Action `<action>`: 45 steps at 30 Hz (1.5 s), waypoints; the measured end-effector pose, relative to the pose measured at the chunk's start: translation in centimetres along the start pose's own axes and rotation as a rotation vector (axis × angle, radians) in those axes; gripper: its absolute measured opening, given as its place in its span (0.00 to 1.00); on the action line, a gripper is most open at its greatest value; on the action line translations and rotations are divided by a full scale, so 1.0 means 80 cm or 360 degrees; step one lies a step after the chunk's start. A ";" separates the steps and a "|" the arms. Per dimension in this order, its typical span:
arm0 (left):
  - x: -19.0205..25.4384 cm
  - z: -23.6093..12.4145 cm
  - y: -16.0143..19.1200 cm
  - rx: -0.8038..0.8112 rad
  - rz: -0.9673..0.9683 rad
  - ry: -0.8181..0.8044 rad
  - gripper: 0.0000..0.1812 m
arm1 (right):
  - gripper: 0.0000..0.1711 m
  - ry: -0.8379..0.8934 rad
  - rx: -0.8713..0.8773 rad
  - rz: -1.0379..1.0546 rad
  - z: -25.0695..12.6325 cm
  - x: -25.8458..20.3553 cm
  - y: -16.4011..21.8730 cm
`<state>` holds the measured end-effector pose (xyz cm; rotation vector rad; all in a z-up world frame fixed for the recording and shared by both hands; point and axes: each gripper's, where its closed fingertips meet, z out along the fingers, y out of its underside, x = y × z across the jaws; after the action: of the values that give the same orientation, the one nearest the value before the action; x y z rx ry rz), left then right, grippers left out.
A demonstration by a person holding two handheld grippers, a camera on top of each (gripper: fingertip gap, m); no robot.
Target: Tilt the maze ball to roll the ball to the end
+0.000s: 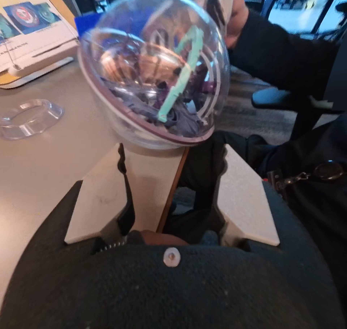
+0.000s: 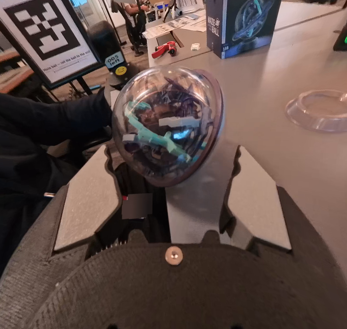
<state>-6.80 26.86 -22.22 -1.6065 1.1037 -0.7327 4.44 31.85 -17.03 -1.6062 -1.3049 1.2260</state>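
Observation:
The maze ball (image 1: 154, 72) is a clear plastic sphere with teal, purple and white tracks inside, held in the air over the table's edge. It is pressed between my two grippers from opposite sides. My left gripper (image 1: 172, 147) is open, with its white fingertips against the ball's near side. My right gripper (image 2: 173, 147) is also open, its tips at the ball (image 2: 167, 124). The right gripper (image 1: 221, 6) also shows behind the ball in the left wrist view. The image is blurred and I cannot make out the small ball inside.
A clear plastic stand (image 1: 30, 119) lies on the grey table (image 1: 47, 170); it also shows in the right wrist view (image 2: 319, 111). The dark toy box (image 2: 244, 19) stands at the back. A framed marker sign (image 2: 47, 33) and an office chair (image 1: 272, 98) stand off the table.

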 end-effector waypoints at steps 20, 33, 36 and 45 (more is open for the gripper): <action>-0.015 0.040 -0.010 -0.0192 -0.0384 0.0306 0.58 | 0.68 -0.0046 -0.0090 0.0065 0.024 -0.001 0.038; -0.008 0.055 -0.006 -0.0249 0.0001 0.0122 0.62 | 0.78 -0.0016 -0.0198 -0.0051 0.036 -0.011 0.055; -0.009 0.059 -0.026 -0.0213 0.0368 -0.0081 0.62 | 0.78 0.0209 -0.0138 -0.0545 0.018 -0.028 0.013; 0.025 0.042 -0.118 -0.0001 0.1020 -0.0442 0.61 | 0.79 0.0474 -0.0059 -0.1350 -0.033 -0.104 -0.049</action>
<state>-0.22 27.03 -14.43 -1.1978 1.3043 -0.0824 5.53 24.73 -10.74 -1.0014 -1.5609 0.4249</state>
